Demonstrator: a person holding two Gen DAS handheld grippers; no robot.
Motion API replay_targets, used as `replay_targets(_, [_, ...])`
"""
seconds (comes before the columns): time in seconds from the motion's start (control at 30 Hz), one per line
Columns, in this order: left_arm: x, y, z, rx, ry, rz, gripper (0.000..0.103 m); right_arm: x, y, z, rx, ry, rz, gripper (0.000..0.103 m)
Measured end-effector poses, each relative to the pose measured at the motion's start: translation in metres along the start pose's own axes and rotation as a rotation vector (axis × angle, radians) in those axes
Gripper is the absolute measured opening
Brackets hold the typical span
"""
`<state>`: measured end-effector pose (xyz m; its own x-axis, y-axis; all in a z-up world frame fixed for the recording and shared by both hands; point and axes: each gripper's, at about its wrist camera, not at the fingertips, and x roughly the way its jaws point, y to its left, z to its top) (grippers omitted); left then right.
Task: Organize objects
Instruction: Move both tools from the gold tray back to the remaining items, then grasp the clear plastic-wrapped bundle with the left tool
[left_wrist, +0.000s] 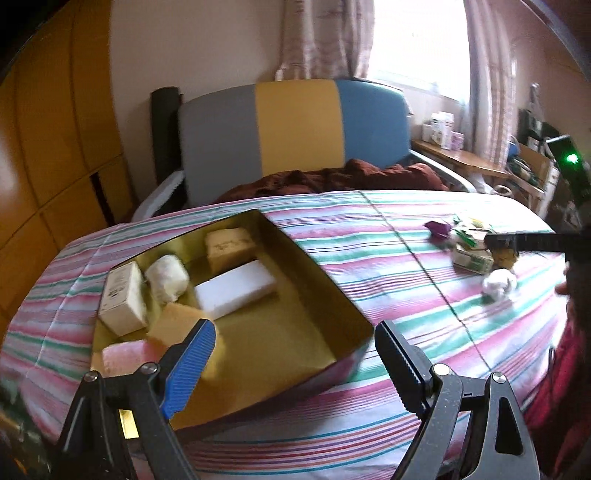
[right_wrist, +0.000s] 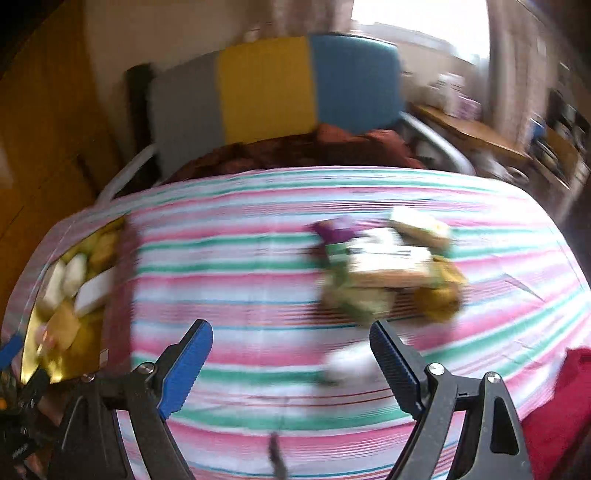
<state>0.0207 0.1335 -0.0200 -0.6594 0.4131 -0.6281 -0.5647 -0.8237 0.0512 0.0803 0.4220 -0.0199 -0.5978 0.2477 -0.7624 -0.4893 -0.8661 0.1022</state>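
An open gold box (left_wrist: 317, 280) lies on the striped cloth (left_wrist: 406, 424). It holds a white carton (left_wrist: 122, 302), a white roll (left_wrist: 166, 282), a beige block (left_wrist: 231, 247), a white slab (left_wrist: 236, 293), a yellow sponge (left_wrist: 173, 325) and a pink piece (left_wrist: 125, 356). My left gripper (left_wrist: 294, 326) hangs open and empty over the box's near right corner. A loose pile of packets (left_wrist: 472, 251) (right_wrist: 388, 266), a purple item (left_wrist: 437, 229) and a white wad (left_wrist: 498, 282) lie to the right. My right gripper (right_wrist: 291, 326) is open and empty, short of the blurred pile.
A grey, yellow and blue headboard (left_wrist: 295, 125) and a brown blanket (left_wrist: 332, 181) lie beyond the cloth. A wooden wardrobe (left_wrist: 55, 129) stands at the left and a cluttered wooden side table (left_wrist: 461, 158) at the right. Red fabric (right_wrist: 561, 406) fills the lower right.
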Motion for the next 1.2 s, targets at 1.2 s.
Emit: replay_targets(1.2, [0.148,-0.259,0.047,0.330,0.161,-0.588,0.076,0.019,-0.143,0.005,0.516,-0.015,0.162,0.089])
